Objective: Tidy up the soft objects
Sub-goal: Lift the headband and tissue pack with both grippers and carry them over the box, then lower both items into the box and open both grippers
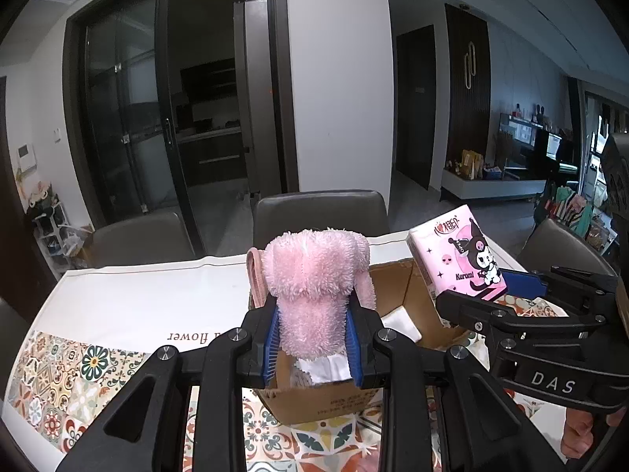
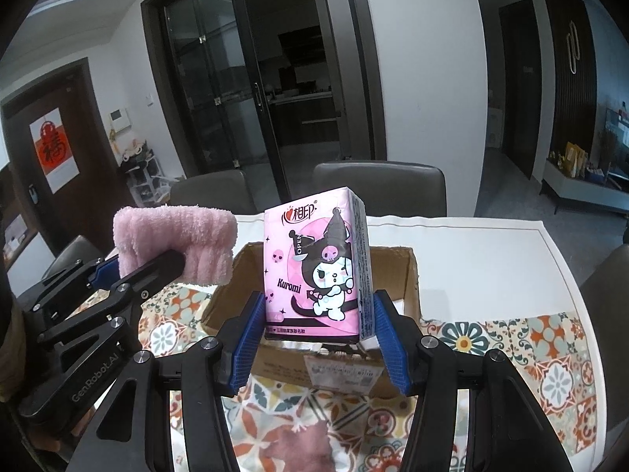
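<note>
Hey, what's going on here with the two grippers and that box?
A person is sorting soft items into an open cardboard box on a patterned tablecloth. The left gripper is shut on a fluffy pink towel, held above the box. The right gripper is shut on a pink Kuromi tissue pack, also held over the box. Neither has been released yet.
</note>
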Demonstrator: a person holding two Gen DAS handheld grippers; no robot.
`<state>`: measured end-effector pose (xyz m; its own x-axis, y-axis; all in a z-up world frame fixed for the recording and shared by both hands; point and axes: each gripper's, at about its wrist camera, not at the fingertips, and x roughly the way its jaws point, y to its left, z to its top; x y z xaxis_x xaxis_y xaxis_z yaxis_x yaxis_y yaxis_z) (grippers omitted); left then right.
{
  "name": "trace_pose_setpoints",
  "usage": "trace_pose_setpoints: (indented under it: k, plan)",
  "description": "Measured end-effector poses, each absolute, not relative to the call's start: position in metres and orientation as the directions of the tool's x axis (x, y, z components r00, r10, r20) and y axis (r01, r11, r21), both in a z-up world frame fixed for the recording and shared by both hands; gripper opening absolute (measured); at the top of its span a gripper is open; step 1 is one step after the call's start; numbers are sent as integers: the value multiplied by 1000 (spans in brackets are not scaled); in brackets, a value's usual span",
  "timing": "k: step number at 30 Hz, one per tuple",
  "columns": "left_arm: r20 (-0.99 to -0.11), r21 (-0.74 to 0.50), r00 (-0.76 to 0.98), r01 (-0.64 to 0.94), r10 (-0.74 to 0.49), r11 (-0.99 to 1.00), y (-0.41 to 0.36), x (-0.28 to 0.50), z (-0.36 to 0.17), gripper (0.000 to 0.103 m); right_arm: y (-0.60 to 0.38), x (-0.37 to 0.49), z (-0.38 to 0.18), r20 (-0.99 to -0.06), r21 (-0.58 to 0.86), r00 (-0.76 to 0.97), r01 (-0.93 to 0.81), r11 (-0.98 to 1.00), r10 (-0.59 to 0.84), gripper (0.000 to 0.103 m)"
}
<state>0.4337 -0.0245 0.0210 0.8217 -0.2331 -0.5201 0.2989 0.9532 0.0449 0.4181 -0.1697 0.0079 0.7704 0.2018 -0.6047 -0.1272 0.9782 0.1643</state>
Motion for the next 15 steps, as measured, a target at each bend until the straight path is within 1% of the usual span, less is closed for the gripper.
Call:
trace_pose_setpoints:
  k: [7, 15]
  plan:
    - [-561, 48, 797, 302, -224, 952, -31, 462, 2, 28, -171, 446, -9, -647, 147, 738, -123, 981, 190, 56]
    - [-624, 24, 749, 304, -223, 952, -33, 486, -22, 28, -175, 475, -32, -694, 140, 695, -129, 982, 190, 56]
